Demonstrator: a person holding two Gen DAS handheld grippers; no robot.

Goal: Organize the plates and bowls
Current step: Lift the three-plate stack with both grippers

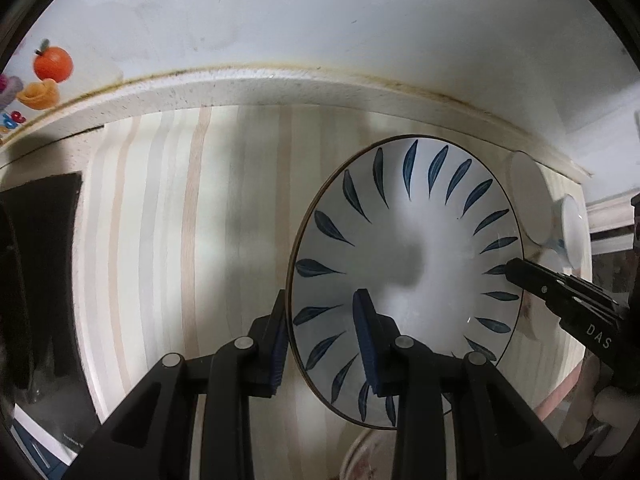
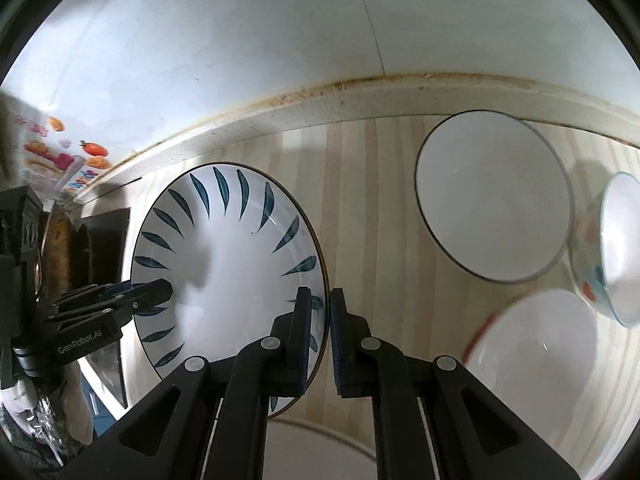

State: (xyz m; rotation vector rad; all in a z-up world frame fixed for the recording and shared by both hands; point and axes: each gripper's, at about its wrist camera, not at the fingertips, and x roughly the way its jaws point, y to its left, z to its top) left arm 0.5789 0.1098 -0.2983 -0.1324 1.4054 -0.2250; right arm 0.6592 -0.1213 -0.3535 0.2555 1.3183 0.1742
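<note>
So both grippers are clamped on the same dish here: a round white ceramic plate with dark blue leaf strokes around its rim (image 1: 404, 256). The left gripper (image 1: 322, 344) has its 2 black fingers pinched over the plate's left edge, 1 finger inside the rim and 1 outside. The right gripper (image 2: 320, 344) is doing the same on the opposite edge, fingers squeezed tight on the rim.

The plate sits over a pale striped wooden board (image 1: 180, 240) that lies on a speckled white counter (image 1: 240, 88) against a white wall; I can't tell whether it touches the board.

In the right wrist view, a plain white bowl with a thin dark rim (image 2: 492, 196) sits well right of the plate, with a white bowl with a red rim (image 2: 536, 360) nearer the camera and a tilted bowl with blue and red painted marks (image 2: 616, 248) beside them.
</note>
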